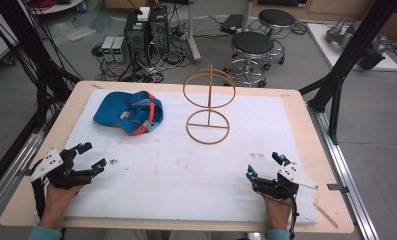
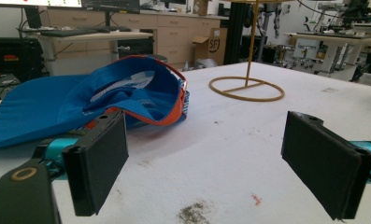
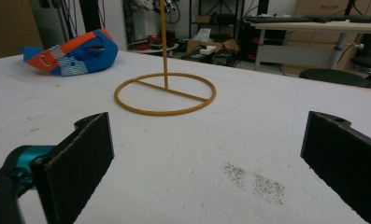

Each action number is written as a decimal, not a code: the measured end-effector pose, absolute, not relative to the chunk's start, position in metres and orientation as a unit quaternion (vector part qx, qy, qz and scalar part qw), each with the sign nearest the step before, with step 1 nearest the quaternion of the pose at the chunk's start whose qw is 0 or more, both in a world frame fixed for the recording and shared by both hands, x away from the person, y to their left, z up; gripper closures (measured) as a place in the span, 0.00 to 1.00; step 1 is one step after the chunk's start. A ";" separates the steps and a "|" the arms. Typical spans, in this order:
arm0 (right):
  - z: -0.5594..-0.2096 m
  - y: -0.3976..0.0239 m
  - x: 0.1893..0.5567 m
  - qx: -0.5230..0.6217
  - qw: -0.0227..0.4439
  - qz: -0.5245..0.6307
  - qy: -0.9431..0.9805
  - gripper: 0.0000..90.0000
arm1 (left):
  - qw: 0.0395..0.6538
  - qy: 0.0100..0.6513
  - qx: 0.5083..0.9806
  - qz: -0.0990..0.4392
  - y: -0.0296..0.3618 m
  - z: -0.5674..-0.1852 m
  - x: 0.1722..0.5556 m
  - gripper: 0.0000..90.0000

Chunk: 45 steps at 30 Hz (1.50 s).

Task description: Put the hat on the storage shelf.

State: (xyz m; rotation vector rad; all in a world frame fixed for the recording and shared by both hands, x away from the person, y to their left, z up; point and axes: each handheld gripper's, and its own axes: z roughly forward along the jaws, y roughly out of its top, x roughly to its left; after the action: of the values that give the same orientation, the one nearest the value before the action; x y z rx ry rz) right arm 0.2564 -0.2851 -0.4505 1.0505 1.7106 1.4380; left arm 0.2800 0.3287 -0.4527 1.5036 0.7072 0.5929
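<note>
A blue cap [image 1: 128, 111] with orange trim lies upside down at the back left of the white mat [image 1: 176, 170]. A yellow wire stand [image 1: 209, 102] with a round base and a ring on top rises at the middle back. My left gripper [image 1: 92, 156] rests at the front left, open and holding nothing. In the left gripper view the cap [image 2: 103, 100] lies just beyond the jaws and the stand's base [image 2: 246, 88] farther off. My right gripper [image 1: 265, 165] sits at the front right, open and holding nothing. The right gripper view has the stand [image 3: 165, 93] ahead and the cap [image 3: 73, 52] far left.
The mat covers a wooden table [image 1: 306, 117] with rounded corners. Dark smudges [image 3: 255, 179] mark the mat near the right gripper. Black frame posts [image 1: 343, 65] stand at the table's sides. Stools [image 1: 252, 47] and computer boxes [image 1: 146, 30] stand on the floor behind.
</note>
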 end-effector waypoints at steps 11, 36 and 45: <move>-0.451 -0.284 0.256 0.395 0.334 0.549 0.656 0.02 | 0.629 0.314 0.662 0.259 0.328 -0.452 0.281 0.17; -0.450 -0.284 0.257 0.396 0.332 0.544 0.661 0.02 | 0.569 0.316 0.729 0.211 0.308 -0.373 0.327 0.17; -0.450 -0.284 0.257 0.395 0.330 0.545 0.662 0.02 | 0.537 0.309 0.761 0.194 0.290 -0.344 0.357 0.17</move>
State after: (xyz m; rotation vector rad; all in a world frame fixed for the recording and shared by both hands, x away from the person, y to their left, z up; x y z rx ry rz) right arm 0.2572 -0.2836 -0.4503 1.0332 1.7311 1.4267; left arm 0.3571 0.2905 -0.3436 1.8111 0.7345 0.4609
